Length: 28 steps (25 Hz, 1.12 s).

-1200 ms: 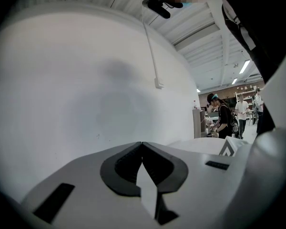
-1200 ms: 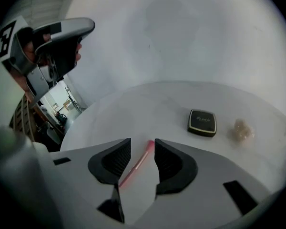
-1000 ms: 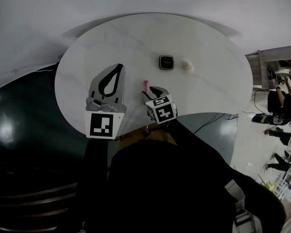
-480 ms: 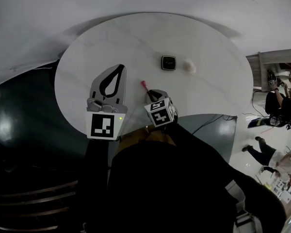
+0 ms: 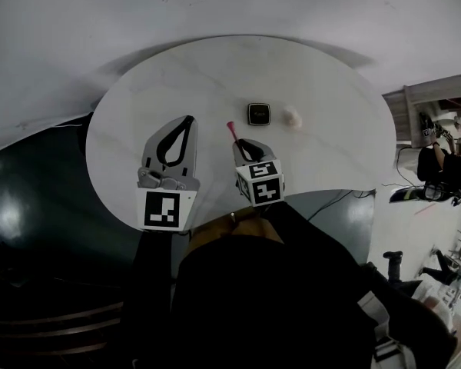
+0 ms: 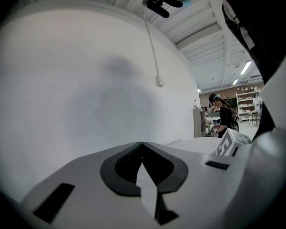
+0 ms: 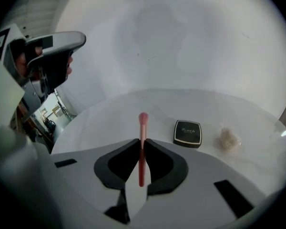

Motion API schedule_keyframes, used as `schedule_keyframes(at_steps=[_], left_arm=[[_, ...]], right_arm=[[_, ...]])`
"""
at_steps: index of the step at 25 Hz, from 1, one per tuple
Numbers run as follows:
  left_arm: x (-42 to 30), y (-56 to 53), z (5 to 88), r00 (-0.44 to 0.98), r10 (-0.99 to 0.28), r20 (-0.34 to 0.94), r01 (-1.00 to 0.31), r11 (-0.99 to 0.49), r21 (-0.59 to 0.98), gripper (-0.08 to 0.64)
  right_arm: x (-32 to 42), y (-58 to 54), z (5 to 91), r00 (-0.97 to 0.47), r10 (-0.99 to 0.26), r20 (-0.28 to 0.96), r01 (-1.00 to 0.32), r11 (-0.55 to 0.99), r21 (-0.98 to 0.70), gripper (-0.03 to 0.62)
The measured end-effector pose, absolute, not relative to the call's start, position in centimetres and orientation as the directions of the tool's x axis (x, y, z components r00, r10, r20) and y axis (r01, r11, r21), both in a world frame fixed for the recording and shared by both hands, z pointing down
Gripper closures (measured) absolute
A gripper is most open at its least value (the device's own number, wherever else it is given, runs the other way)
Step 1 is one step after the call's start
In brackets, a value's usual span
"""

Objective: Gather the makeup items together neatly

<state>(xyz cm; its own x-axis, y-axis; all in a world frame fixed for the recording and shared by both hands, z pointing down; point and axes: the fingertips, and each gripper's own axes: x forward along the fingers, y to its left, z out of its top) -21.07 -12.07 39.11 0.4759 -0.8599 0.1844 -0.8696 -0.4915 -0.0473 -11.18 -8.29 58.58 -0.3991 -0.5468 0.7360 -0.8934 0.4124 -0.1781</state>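
The right gripper [image 7: 143, 140] has just been closing its jaws, and they now clench a slim pink makeup brush [image 7: 143, 123] by its handle. The brush runs straight along the jaws, with its rounded head sticking out past the tips over the round white desk [image 5: 207, 68]. Ahead and to the right of the brush head, a black square compact [image 7: 188, 133] lies flat on the desk. Near its right side, not touching it, sits a small beige puff [image 7: 229, 138]. The left gripper [image 5: 187, 119] hovers over the desk's left part, well apart from the items. Its jaws are pressed together at the tips with nothing between them.
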Motion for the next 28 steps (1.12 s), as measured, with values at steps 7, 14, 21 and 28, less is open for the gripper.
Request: schedule_keyframes(at_steps=[7, 14, 21, 28], left_arm=[[-19.7, -12.7, 38.7, 0.496, -0.849, 0.181, -0.856, -0.513, -0.059, 0.545], [-20.1, -13.4, 39.1, 0.48, -0.855, 0.193, -0.867, -0.496, -0.041, 0.543], [-21.3, -13.9, 39.9, 0.455, -0.865, 0.211, -0.88, -0.474, -0.042, 0.544], [-22.3, -14.9, 41.0, 0.437, -0.87, 0.229, -0.888, -0.457, -0.042, 0.545]], right_arm=[[-11.7, -11.2, 55.5, -0.421, -0.603, 0.677, -0.9, 0.368, -0.232, 0.529], [-11.9, -12.3, 57.6, -0.41, -0.576, 0.707, -0.909, 0.322, -0.265, 0.529], [-12.3, -14.2, 60.7, -0.39, -0.543, 0.744, -0.921, 0.246, -0.303, 0.529], [-13.0, -15.2, 63.1, -0.377, -0.506, 0.776, -0.926, 0.194, -0.323, 0.529]])
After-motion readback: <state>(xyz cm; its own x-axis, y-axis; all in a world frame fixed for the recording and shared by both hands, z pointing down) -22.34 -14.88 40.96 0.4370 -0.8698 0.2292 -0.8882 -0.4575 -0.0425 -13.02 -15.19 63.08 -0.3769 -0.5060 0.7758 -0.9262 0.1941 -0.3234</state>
